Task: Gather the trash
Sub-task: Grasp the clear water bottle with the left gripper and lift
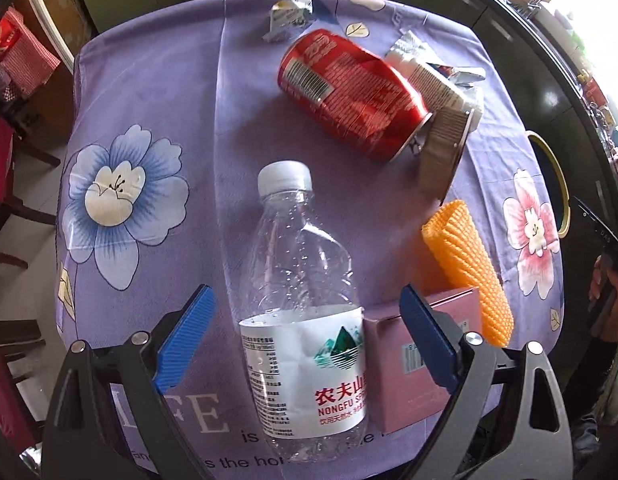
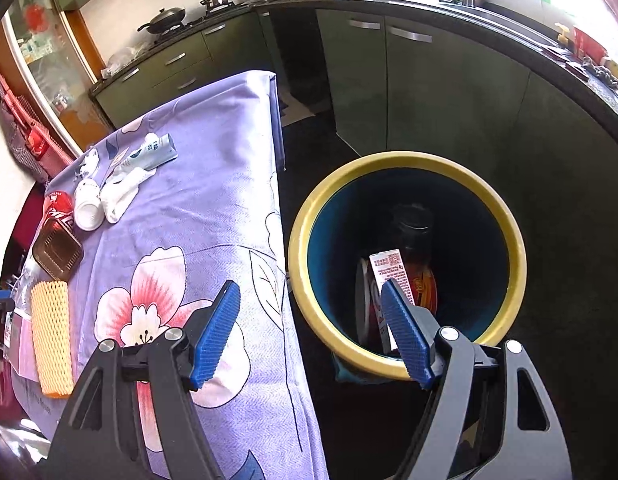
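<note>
1. Below the left claw (image 1: 305,340), spread wide and empty, a clear bottle (image 1: 305,300) lies on the counter (image 1: 157,92); closing off-centre could nip the pink box (image 1: 425,360) touching it.
2. Over the bin (image 2: 407,160), the right claw (image 2: 313,332) gapes empty, cartons already inside; dipping could knock its rim.

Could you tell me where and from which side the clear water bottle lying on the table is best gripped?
Grip the water bottle across its labelled lower body, coming from above. It lies on its side with its cap pointing away, already between the open fingers of the left hand-held gripper. The pink box lies close against one side, so that finger probably needs care.
</note>
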Demonstrator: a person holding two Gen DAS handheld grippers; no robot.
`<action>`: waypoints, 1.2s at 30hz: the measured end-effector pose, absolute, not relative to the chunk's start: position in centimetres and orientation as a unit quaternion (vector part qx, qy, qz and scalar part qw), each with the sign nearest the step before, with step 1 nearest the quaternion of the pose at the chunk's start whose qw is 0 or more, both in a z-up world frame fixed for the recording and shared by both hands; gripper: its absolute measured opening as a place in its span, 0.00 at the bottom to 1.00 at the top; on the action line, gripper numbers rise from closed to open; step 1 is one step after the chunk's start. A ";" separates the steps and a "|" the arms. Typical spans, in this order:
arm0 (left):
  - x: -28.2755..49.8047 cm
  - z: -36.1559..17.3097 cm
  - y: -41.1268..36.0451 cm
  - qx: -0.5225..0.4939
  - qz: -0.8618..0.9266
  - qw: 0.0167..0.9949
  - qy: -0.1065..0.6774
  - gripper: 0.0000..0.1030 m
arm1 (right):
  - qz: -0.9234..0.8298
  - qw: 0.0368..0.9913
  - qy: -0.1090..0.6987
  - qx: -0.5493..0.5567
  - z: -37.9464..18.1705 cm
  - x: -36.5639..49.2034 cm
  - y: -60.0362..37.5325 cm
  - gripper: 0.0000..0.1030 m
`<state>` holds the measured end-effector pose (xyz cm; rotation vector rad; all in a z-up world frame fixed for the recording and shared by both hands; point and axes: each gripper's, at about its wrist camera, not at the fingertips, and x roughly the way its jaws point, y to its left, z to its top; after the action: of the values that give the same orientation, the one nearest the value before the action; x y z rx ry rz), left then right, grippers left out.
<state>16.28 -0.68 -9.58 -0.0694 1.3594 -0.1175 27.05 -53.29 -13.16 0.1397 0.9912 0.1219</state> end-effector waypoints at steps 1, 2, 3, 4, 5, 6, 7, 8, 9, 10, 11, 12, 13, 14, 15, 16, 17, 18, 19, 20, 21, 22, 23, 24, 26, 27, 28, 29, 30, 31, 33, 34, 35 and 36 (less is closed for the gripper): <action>16.3 -9.6 -0.5 -0.030 -0.051 0.773 0.632 0.86 | 0.060 0.875 0.476 0.067 -13.3 27.1 -53.2 0.71; 16.4 -9.6 -0.3 -0.027 -0.048 0.770 0.636 0.85 | 0.062 0.874 0.477 0.067 -13.4 27.2 -53.0 0.71; 16.3 -9.6 -0.2 -0.023 -0.045 0.767 0.640 0.85 | 0.065 0.873 0.479 0.066 -13.5 27.2 -52.9 0.71; 16.3 -9.6 -0.1 -0.019 -0.044 0.764 0.643 0.85 | 0.067 0.872 0.481 0.065 -13.6 27.2 -52.8 0.71; 16.2 -9.7 0.0 -0.016 -0.043 0.762 0.646 0.85 | 0.069 0.871 0.482 0.065 -13.7 27.3 -52.6 0.71; 16.1 -9.8 0.0 -0.015 -0.045 0.757 0.652 0.84 | 0.071 0.870 0.483 0.064 -13.8 27.3 -52.6 0.71; 16.1 -9.9 0.1 -0.018 -0.048 0.751 0.658 0.83 | 0.072 0.870 0.484 0.065 -13.8 27.3 -52.6 0.71; 16.1 -10.1 0.3 -0.023 -0.050 0.746 0.664 0.80 | 0.074 0.870 0.484 0.065 -13.9 27.3 -52.5 0.71; 16.0 -10.3 0.5 -0.029 -0.052 0.740 0.670 0.80 | 0.074 0.869 0.484 0.065 -13.9 27.3 -52.5 0.71; 15.9 -10.4 0.7 -0.030 -0.052 0.737 0.674 0.78 | 0.075 0.869 0.485 0.065 -14.0 27.3 -52.5 0.71; 15.9 -10.4 0.8 -0.028 -0.052 0.736 0.675 0.78 | 0.076 0.869 0.485 0.065 -14.0 27.3 -52.5 0.71; 15.8 -10.5 0.9 -0.025 -0.050 0.735 0.676 0.78 | 0.076 0.868 0.486 0.065 -14.1 27.3 -52.5 0.71; 15.9 -10.5 1.0 -0.024 -0.049 0.734 0.677 0.78 | 0.076 0.868 0.487 0.065 -14.1 27.3 -52.5 0.71; 15.9 -10.5 1.1 -0.022 -0.049 0.732 0.679 0.78 | 0.077 0.867 0.488 0.065 -14.2 27.3 -52.5 0.71; 15.9 -10.5 1.1 -0.014 -0.050 0.730 0.681 0.78 | 0.076 0.867 0.489 0.065 -14.2 27.3 -52.6 0.71; 15.9 -10.6 1.1 -0.005 -0.053 0.728 0.684 0.78 | 0.076 0.866 0.489 0.065 -14.2 27.3 -52.6 0.71; 15.9 -10.6 1.0 0.005 -0.056 0.725 0.687 0.78 | 0.077 0.866 0.490 0.066 -14.2 27.2 -52.6 0.71; 15.9 -10.8 0.9 0.015 -0.059 0.720 0.691 0.78 | 0.077 0.866 0.490 0.066 -14.2 27.2 -52.6 0.71; 15.9 -10.9 0.8 0.025 -0.062 0.716 0.695 0.78 | 0.077 0.866 0.490 0.066 -14.2 27.2 -52.6 0.71; 15.9 -11.0 0.5 0.035 -0.066 0.713 0.697 0.78 | 0.078 0.866 0.490 0.065 -14.3 27.2 -52.6 0.71; 15.9 -11.2 0.2 0.051 -0.070 0.710 0.698 0.78 | 0.078 0.865 0.491 0.065 -14.3 27.2 -52.5 0.71; 16.0 -11.3 -0.2 0.064 -0.072 0.708 0.700 0.78 | 0.079 0.865 0.492 0.064 -14.3 27.2 -52.5 0.71; 15.8 -11.6 -0.5 0.081 -0.076 0.704 0.702 0.78 | 0.080 0.864 0.493 0.064 -14.4 27.2 -52.4 0.71; 15.8 -11.9 -1.0 0.102 -0.083 0.697 0.704 0.78 | 0.081 0.864 0.494 0.063 -14.4 27.2 -52.3 0.71; 15.7 -12.4 -1.7 0.129 -0.091 0.688 0.708 0.78 | 0.083 0.863 0.495 0.062 -14.5 27.2 -52.0 0.71; 15.7 -12.6 -2.0 0.145 -0.095 0.684 0.708 0.78 | 0.085 0.862 0.495 0.061 -14.5 27.2 -51.9 0.71; 15.8 -12.7 -2.4 0.161 -0.098 0.683 0.706 0.78 | 0.086 0.862 0.496 0.060 -14.5 27.2 -51.8 0.71; 15.9 -12.8 -2.6 0.176 -0.099 0.682 0.703 0.78 | 0.087 0.862 0.496 0.058 -14.5 27.2 -51.7 0.71; 15.9 -12.8 -2.9 0.191 -0.100 0.681 0.700 0.77 | 0.087 0.862 0.497 0.058 -14.5 27.2 -51.6 0.71; 16.0 -12.9 -3.1 0.199 -0.102 0.679 0.699 0.75 | 0.088 0.861 0.497 0.057 -14.6 27.2 -51.6 0.71; 16.1 -13.2 -3.2 0.207 -0.103 0.669 0.706 0.63 | 0.088 0.861 0.498 0.057 -14.6 27.2 -51.6 0.71; 16.1 -13.3 -3.2 0.207 -0.105 0.663 0.712 0.61 | 0.088 0.860 0.499 0.057 -14.6 27.2 -51.6 0.71; 16.1 -13.5 -3.1 0.209 -0.105 0.660 0.714 0.61 | 0.089 0.860 0.500 0.057 -14.7 27.2 -51.6 0.71; 16.1 -14.0 -3.8 0.212 -0.105 0.658 0.715 0.61 | 0.089 0.859 0.501 0.057 -14.8 27.3 -51.6 0.71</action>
<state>16.06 -3.83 -13.99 0.4792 1.6185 -0.2374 27.29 -51.60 -14.78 0.1192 1.0514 0.1860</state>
